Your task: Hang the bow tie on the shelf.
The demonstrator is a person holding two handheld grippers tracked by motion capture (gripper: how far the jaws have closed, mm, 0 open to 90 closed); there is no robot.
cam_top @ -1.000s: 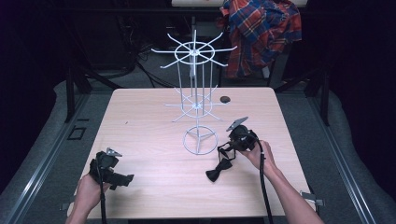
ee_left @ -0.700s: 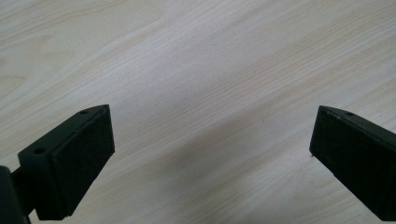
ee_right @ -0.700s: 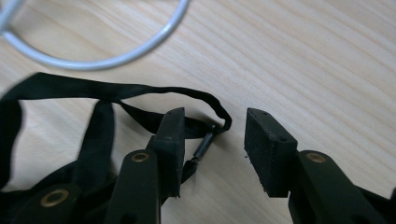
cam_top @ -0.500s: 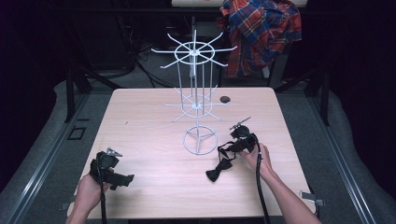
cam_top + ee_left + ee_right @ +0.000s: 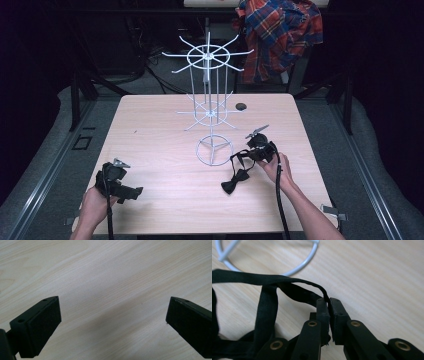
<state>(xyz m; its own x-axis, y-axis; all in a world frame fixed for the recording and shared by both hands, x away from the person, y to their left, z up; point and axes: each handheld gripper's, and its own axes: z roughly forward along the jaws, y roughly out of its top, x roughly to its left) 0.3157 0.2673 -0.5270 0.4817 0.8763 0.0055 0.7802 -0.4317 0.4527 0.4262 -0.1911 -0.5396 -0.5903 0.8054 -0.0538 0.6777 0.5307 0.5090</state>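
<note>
A wire rack stands on the surface toward the far middle, its ring base nearer the person. A small disc, maybe a cap, lies just right of the rack. The bow tie lies before the base, its strap running up to the right claw. The left claw sits at the near left corner. A shirt hangs behind the surface.

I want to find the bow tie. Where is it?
In the high view, the black bow tie lies on the table's right side, in front of the wire rack's ring base; the right gripper pinches its strap.
</note>
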